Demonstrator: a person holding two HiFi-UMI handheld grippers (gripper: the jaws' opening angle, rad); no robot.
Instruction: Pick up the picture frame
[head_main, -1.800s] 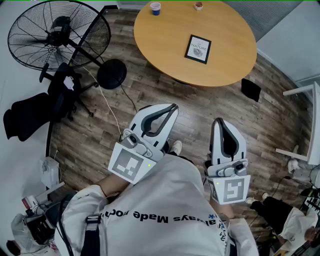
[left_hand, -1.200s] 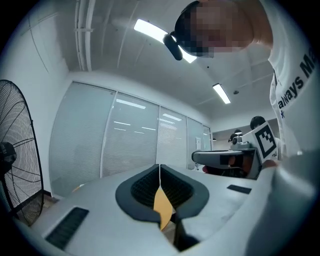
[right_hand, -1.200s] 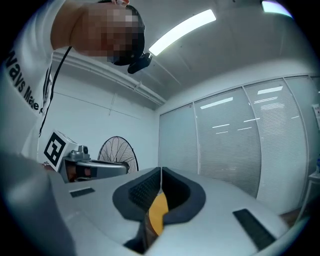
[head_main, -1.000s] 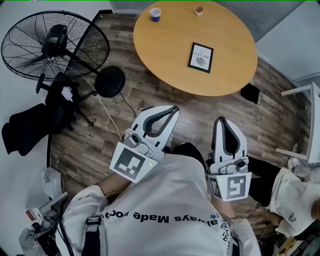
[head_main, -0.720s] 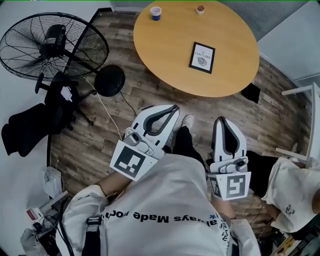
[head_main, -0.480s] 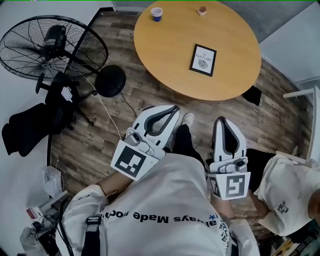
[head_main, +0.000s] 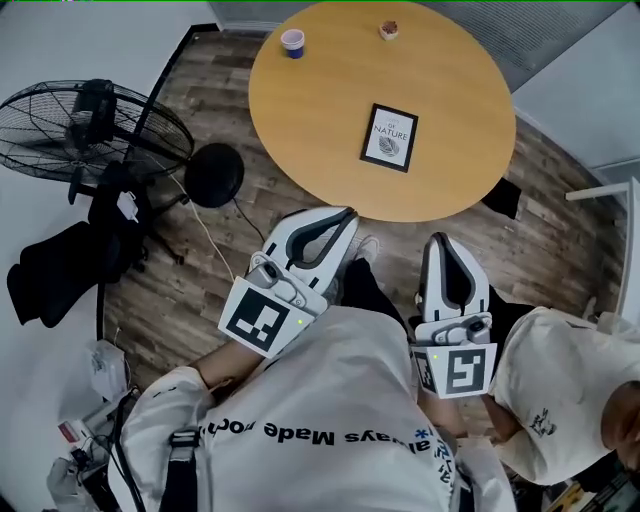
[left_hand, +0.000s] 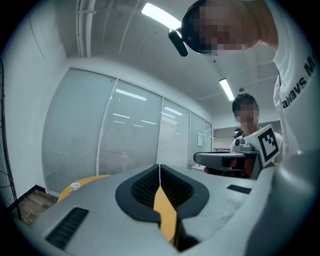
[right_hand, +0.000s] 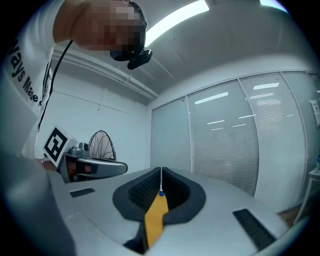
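A black picture frame (head_main: 389, 137) with a white print lies flat on the round wooden table (head_main: 320, 120), right of its middle. My left gripper (head_main: 347, 214) is held close to my chest, short of the table's near edge, jaws closed with nothing between them. My right gripper (head_main: 442, 240) hangs beside it, also shut and empty, over the wooden floor. In the left gripper view the jaws (left_hand: 159, 166) meet along a thin line, and the table's edge (left_hand: 87, 181) shows low at the left. The right gripper (right_hand: 161, 171) looks the same in its own view.
A paper cup (head_main: 293, 42) and a small bowl (head_main: 388, 30) stand at the table's far side. A floor fan (head_main: 85, 125) and a black chair (head_main: 70, 255) are at the left. Another person in a white shirt (head_main: 560, 390) stands at my right. A white table edge (head_main: 610, 190) is far right.
The view has shifted toward the table, which now sits closer to both grippers. The person at my right has come further into view. Both grippers stay shut.
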